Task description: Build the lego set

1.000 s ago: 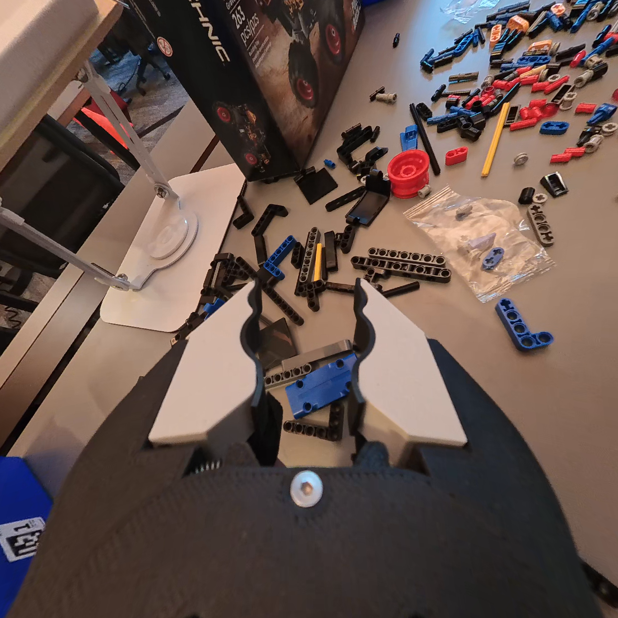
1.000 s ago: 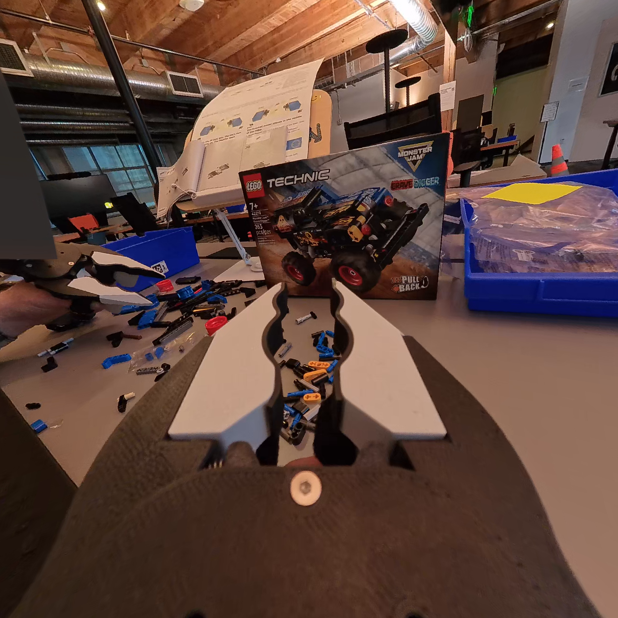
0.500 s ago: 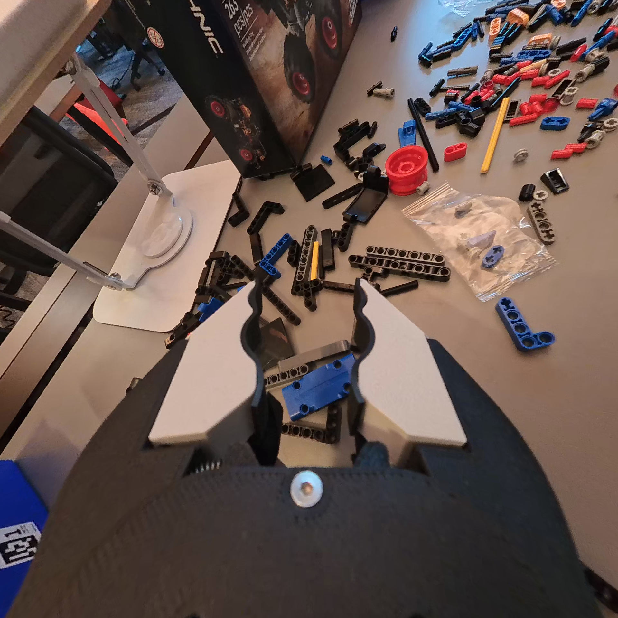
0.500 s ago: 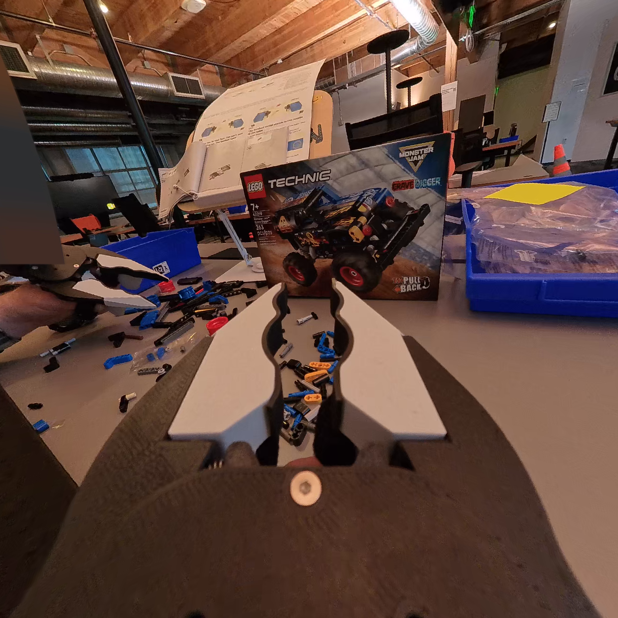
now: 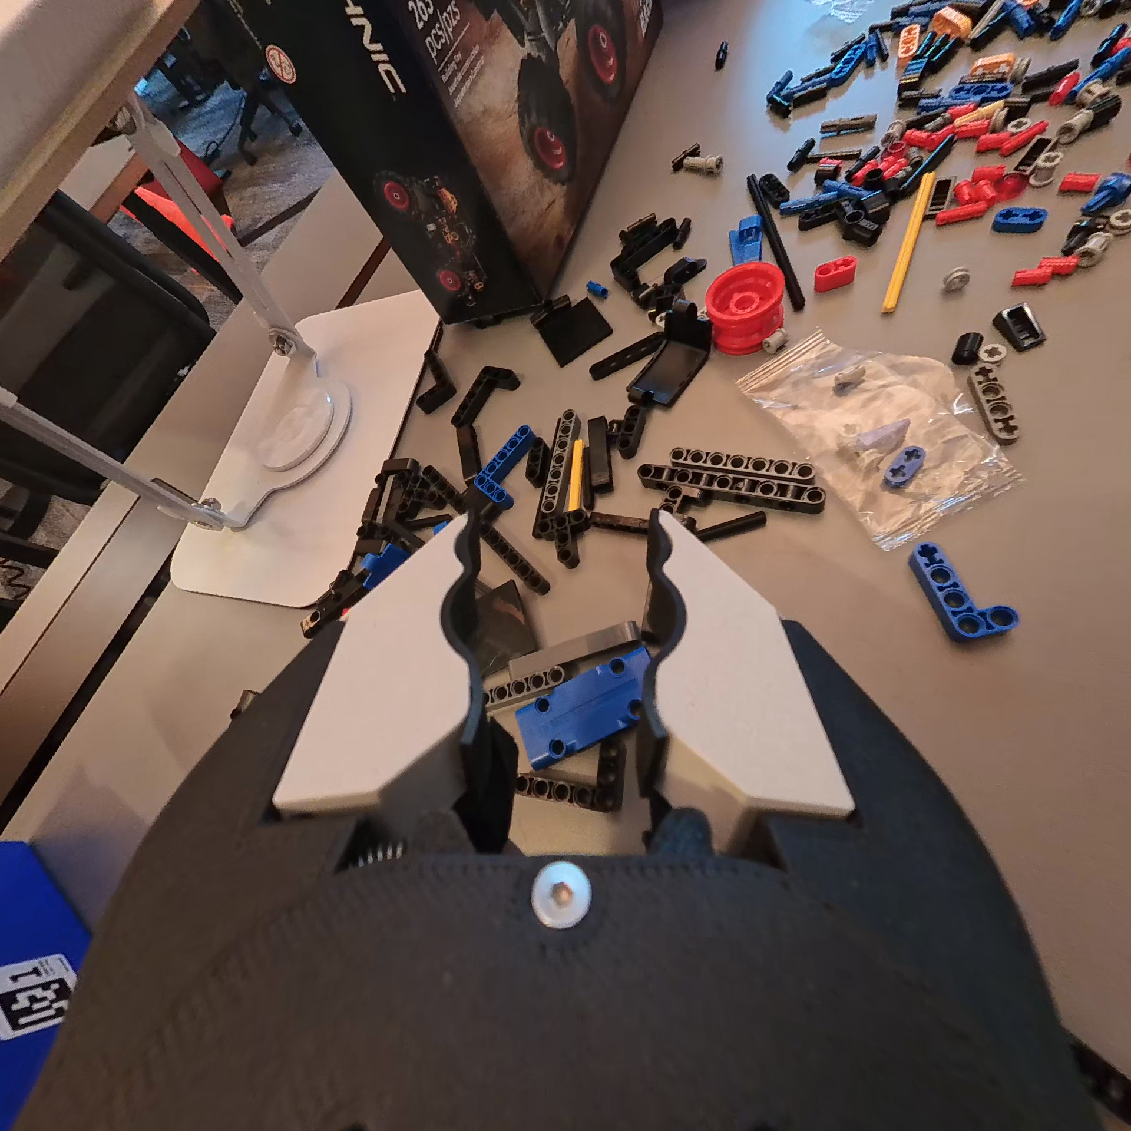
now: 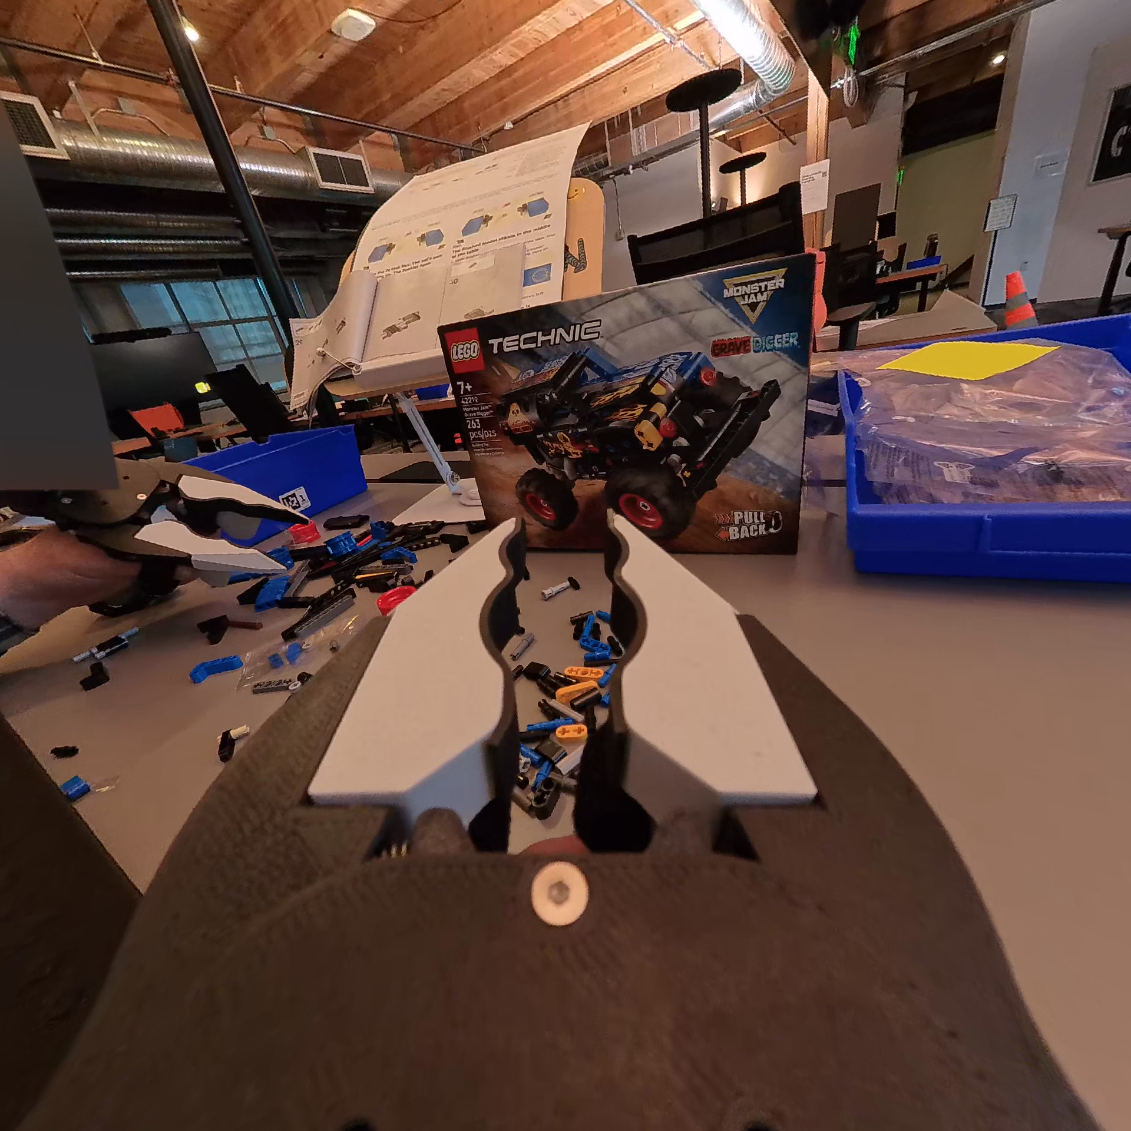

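Left wrist view: the left gripper (image 5: 562,526) is hanging over the grey table (image 5: 918,765) with its jaws spread wide and gripping nothing. Between the fingers a blue panel (image 5: 581,710) is lying flat, touching a grey beam (image 5: 569,661) at its 12 o'clock edge and a black L-beam (image 5: 575,789) at 6. Bare tabletop is stretching toward 3 and 4 o'clock; at 9 o'clock the table edge is running close, with a white stand base (image 5: 294,465) sitting by it. The set box (image 5: 477,147) is standing at 11 o'clock, and loose black beams (image 5: 734,480) are crowding 12. A clear bag (image 5: 875,428) is lying at 2 o'clock.

Right wrist view: the right gripper (image 6: 564,526) is also holding nothing, its jaws parted narrowly. Small blue, orange and black pieces (image 6: 569,691) are lying scattered between the fingers. Open table is lying at 3 o'clock, bounded by a blue bin (image 6: 979,532) at 2.
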{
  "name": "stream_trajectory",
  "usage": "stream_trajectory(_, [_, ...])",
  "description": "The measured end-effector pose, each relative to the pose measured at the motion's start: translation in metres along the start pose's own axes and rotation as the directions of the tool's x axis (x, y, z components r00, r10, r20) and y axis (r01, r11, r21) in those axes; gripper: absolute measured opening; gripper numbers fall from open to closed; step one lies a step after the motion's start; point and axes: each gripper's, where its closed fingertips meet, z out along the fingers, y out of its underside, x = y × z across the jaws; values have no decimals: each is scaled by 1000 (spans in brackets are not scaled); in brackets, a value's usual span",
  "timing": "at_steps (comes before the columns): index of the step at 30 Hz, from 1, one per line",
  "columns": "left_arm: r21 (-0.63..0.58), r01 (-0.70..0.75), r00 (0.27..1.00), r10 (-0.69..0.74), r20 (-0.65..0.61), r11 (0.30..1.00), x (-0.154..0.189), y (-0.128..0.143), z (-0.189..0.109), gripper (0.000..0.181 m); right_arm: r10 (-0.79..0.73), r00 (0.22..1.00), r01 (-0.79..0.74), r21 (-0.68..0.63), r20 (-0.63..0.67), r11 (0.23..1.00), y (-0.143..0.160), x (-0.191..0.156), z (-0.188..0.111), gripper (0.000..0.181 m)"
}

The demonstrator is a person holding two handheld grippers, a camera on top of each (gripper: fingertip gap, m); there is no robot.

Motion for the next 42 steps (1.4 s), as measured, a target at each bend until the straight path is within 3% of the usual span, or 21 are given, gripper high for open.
stream_trajectory(32, [5,-2,1000,2,-4,1000,9,-3,-4,52,-17,1000,16,-15,-9,1000,4,-2,-9,21])
stream_trajectory(34, [11,-8,1000,8,-2,1000,10,-7,-5,52,-53,999,52,-71,-9,996,11,-3,-6,18])
stream_trajectory(36, [13,-15,1000,14,5,1000,10,-7,-7,52,-140,990,136,-238,-1,962,33,-7,-3,15])
stream_trajectory(39, [20,-12,1000,12,8,1000,9,-8,-9,52,-288,956,272,-490,44,828,64,-7,-4,14])
stream_trajectory(42, [28,-13,1000,13,6,1000,10,-8,-12,52,-303,944,308,-667,128,679,92,-4,-11,13])
